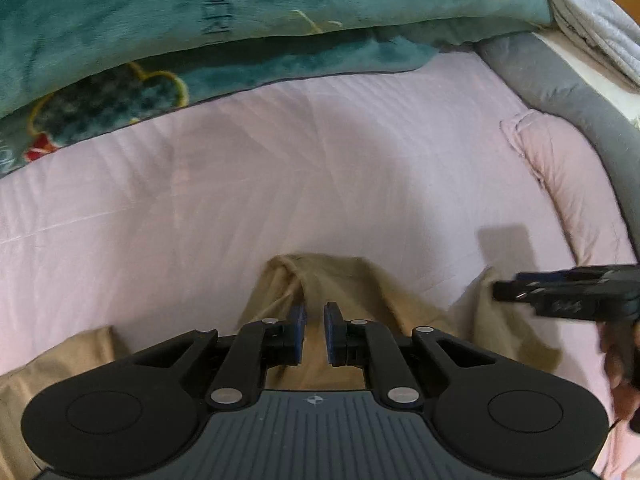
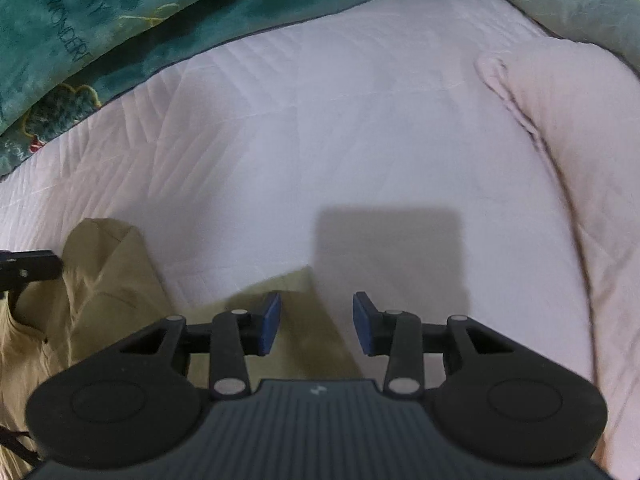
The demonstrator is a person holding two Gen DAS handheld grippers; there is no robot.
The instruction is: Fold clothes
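A tan garment (image 1: pixel 340 284) lies bunched on the pale pink bed sheet (image 1: pixel 280 168). My left gripper (image 1: pixel 315 330) is nearly shut, its blue pads pinching a raised fold of the garment. In the right wrist view the garment (image 2: pixel 108 280) lies at the lower left, with one corner reaching under my right gripper (image 2: pixel 316 324). My right gripper is open and empty, just above that corner. It also shows at the right edge of the left wrist view (image 1: pixel 560 292), and the left gripper's finger shows at the left edge of the right wrist view (image 2: pixel 28 270).
A teal plush blanket (image 1: pixel 200 20) with yellow shapes runs along the far side of the bed. A pink pillow (image 1: pixel 568 168) lies at the right, with a grey padded edge (image 1: pixel 560 80) behind it. Bare sheet (image 2: pixel 340 140) stretches ahead of both grippers.
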